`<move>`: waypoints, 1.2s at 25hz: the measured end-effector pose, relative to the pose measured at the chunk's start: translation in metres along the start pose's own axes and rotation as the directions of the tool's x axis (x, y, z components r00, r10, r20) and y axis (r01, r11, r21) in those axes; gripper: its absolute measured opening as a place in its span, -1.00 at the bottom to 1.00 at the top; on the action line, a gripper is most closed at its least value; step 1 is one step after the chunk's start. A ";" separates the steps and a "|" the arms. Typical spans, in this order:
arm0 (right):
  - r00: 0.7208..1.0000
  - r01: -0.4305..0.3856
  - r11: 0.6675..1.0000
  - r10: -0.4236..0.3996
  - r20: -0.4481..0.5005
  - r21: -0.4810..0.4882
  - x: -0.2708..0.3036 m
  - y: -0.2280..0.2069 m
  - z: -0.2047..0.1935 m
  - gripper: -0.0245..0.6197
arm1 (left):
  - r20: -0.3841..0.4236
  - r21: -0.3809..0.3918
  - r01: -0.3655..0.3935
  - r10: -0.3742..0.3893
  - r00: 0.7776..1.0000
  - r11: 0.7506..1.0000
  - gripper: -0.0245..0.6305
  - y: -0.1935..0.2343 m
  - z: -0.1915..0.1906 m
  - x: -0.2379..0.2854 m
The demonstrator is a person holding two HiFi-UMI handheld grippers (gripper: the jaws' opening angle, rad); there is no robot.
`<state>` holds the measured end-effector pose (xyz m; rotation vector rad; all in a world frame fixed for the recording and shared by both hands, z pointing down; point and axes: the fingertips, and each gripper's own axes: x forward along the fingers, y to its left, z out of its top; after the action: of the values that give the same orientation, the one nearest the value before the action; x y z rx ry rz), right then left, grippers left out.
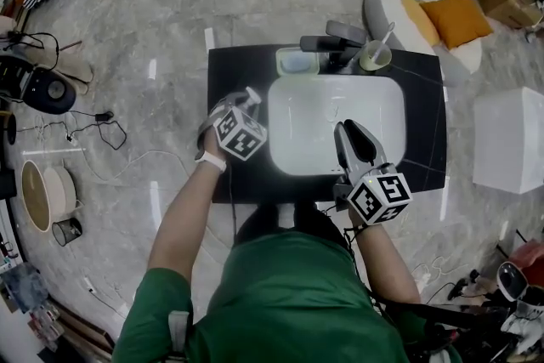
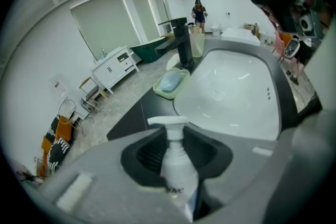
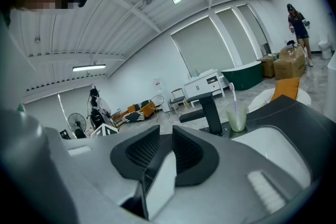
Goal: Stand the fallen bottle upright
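Note:
A white pump bottle point(image 2: 177, 165) stands upright between the pads of my left gripper point(image 2: 176, 150), which is shut on its body; the pump head points out past the jaws. In the head view the left gripper point(image 1: 240, 104) hovers over the black counter point(image 1: 228, 72) just left of the white sink point(image 1: 284, 150), with the bottle point(image 1: 252, 93) showing at its tip. My right gripper point(image 1: 350, 134) is over the sink's right front part. In the right gripper view its jaws point(image 3: 171, 136) are closed together with nothing between them.
A black faucet point(image 1: 336, 42) stands behind the sink, with a pale green soap dish point(image 1: 297, 61) to its left and a cup holding a toothbrush point(image 1: 375, 55) to its right. A white seat with orange cushions point(image 1: 442, 13) lies beyond the counter.

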<state>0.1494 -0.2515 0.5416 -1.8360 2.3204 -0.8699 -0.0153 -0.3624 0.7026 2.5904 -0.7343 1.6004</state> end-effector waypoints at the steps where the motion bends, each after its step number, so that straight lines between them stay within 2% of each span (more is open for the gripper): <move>1: 1.000 -0.004 1.000 0.004 0.000 -0.001 0.000 0.003 0.000 -0.70 | 0.010 -0.004 -0.008 0.008 1.000 1.000 -0.63 0.001 0.001 -0.003; 11: 0.999 -0.048 0.998 0.048 0.011 -0.031 -0.002 0.035 0.003 -0.70 | 0.080 -0.044 -0.067 0.070 0.994 0.997 -0.63 0.009 -0.004 -0.039; 15: 0.998 -0.066 0.997 0.067 0.015 -0.050 -0.002 0.049 0.008 -0.70 | 0.126 -0.085 -0.084 0.095 0.988 0.993 -0.63 0.015 -0.003 -0.055; 22: 0.996 -0.082 0.992 0.085 0.019 -0.094 -0.006 0.069 0.018 -0.70 | 0.226 -0.175 -0.108 0.147 0.963 0.979 -0.63 0.026 0.004 -0.079; 30: 0.996 -0.079 0.988 0.085 0.039 -0.129 -0.009 0.083 0.034 -0.70 | 0.302 -0.293 -0.129 0.220 0.928 0.947 -0.62 0.041 0.000 -0.098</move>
<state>0.0922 -0.2460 0.4729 -1.7701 2.4567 -0.6788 -0.0674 -0.3609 0.6099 2.6748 -1.1460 1.0067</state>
